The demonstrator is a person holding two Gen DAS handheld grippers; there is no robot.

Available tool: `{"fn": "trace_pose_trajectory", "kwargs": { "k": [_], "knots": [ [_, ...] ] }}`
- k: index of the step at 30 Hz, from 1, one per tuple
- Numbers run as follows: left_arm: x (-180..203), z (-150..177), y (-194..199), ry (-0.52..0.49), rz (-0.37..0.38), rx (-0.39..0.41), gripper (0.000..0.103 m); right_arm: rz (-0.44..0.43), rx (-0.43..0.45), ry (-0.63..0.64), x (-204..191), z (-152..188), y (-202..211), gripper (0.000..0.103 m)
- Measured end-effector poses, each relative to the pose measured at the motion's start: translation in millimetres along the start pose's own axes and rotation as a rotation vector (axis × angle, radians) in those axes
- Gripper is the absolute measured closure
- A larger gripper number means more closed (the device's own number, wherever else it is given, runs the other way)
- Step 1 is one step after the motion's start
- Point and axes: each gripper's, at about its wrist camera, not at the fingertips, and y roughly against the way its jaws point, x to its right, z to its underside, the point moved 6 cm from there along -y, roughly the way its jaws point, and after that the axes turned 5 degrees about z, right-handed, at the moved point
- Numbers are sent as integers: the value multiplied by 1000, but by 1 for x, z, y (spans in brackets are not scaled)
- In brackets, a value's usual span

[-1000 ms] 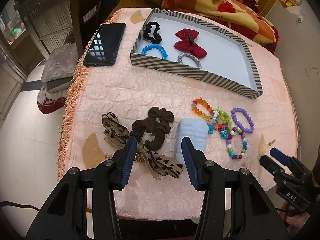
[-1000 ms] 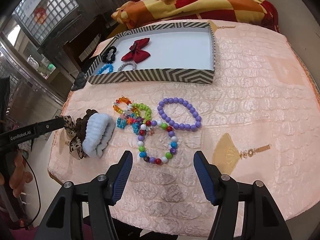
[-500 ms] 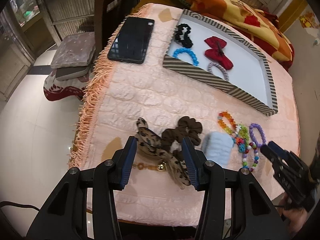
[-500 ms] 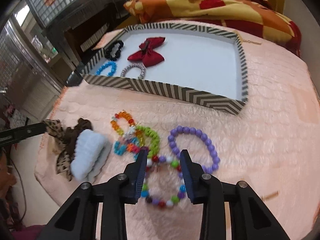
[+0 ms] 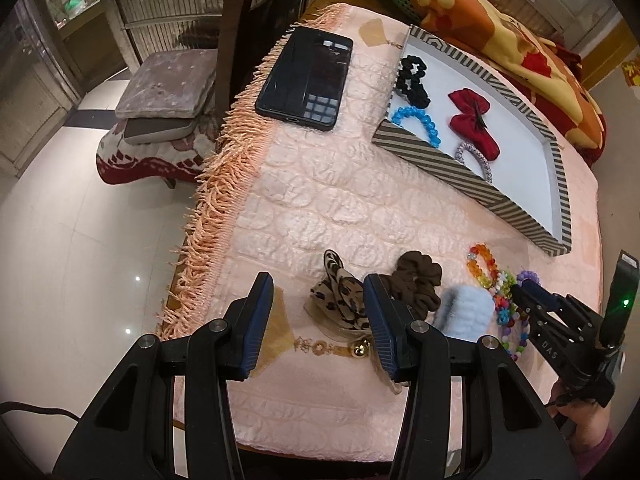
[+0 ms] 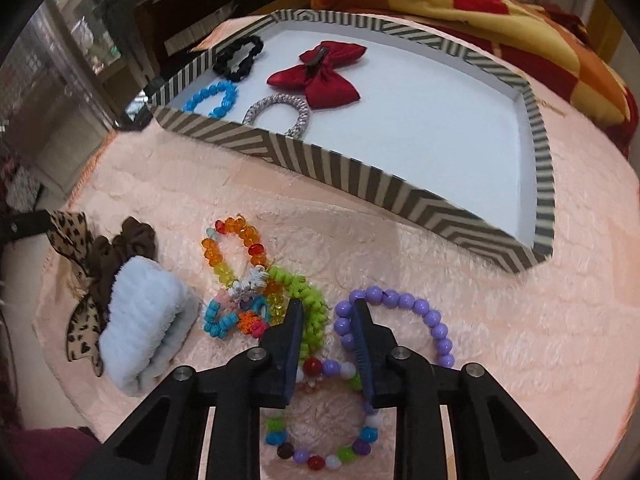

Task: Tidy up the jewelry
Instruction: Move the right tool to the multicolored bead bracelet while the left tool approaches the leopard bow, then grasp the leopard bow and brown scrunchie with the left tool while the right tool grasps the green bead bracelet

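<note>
A striped tray holds a red bow, a black scrunchie, a blue bead bracelet and a silver hair tie. On the pink cloth lie a multicolour bead bracelet, a purple bracelet, a green coil tie, an orange bracelet, a blue fluffy scrunchie, a brown scrunchie and a leopard bow. My right gripper is narrowly open, low over the multicolour bracelet's top beads. My left gripper is open above the leopard bow.
A black phone lies on the cloth left of the tray. The cloth's fringed edge drops to the floor at left, where a cushioned stool stands. An orange blanket lies behind the tray.
My right gripper has moved forward and down onto the bracelet pile and its jaws have narrowed. My left gripper has shifted left, from over the brown scrunchie to over the leopard bow.
</note>
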Motion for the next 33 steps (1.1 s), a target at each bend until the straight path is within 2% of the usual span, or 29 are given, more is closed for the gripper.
{"fn": "trace_pose_trajectory", "kwargs": {
  "k": [8,10,17,20,24,30,33],
  "knots": [
    [-4,-1,-5,8,7,-25,57,3,10,40,-4,-9,-6,86],
    [-6,-2,-6,19,15,-30,57,-18,27,4,-1,-11,-2,93],
    [-8,1,-12,77,73,-64,56,-125,80,-90,11,-20,28,93],
    [-2,1,-8,76,118,-58,49,-138,83,-105,14,-22,34,93],
    [15,-1,-8,3,149,-57,48,-179,93,-139,16,-20,45,93],
    [41,9,-27,-219,123,-150,47,-223,144,-166,18,-29,71,93],
    [41,12,-38,-263,86,-172,47,-240,171,-175,18,-35,84,93]
  ]
}}
